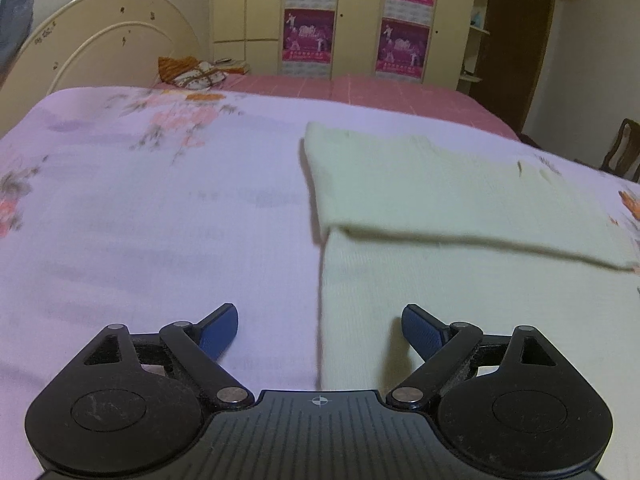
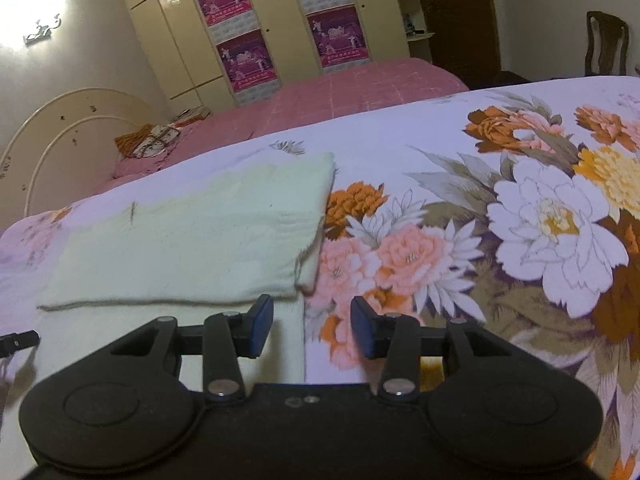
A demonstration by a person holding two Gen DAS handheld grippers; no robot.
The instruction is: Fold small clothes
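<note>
A pale cream garment (image 1: 460, 208) lies flat on the floral bedsheet (image 1: 140, 220), its far part folded over toward me along a straight fold. My left gripper (image 1: 320, 326) hovers open and wide over the garment's near left edge, nothing between its blue pads. In the right wrist view the same garment (image 2: 192, 236) shows its folded layer and right side edge. My right gripper (image 2: 312, 328) stands open, half spread, straddling the garment's near right edge, with no cloth pinched. The tip of the left gripper (image 2: 18, 340) peeks in at the left border.
A pink checked blanket (image 1: 360, 92) covers the far part of the bed, with a patterned cushion (image 1: 196, 72) by the cream headboard (image 1: 100, 36). Wardrobes with magenta posters (image 1: 308, 36) stand behind. A wooden chair (image 2: 606, 44) is at the right.
</note>
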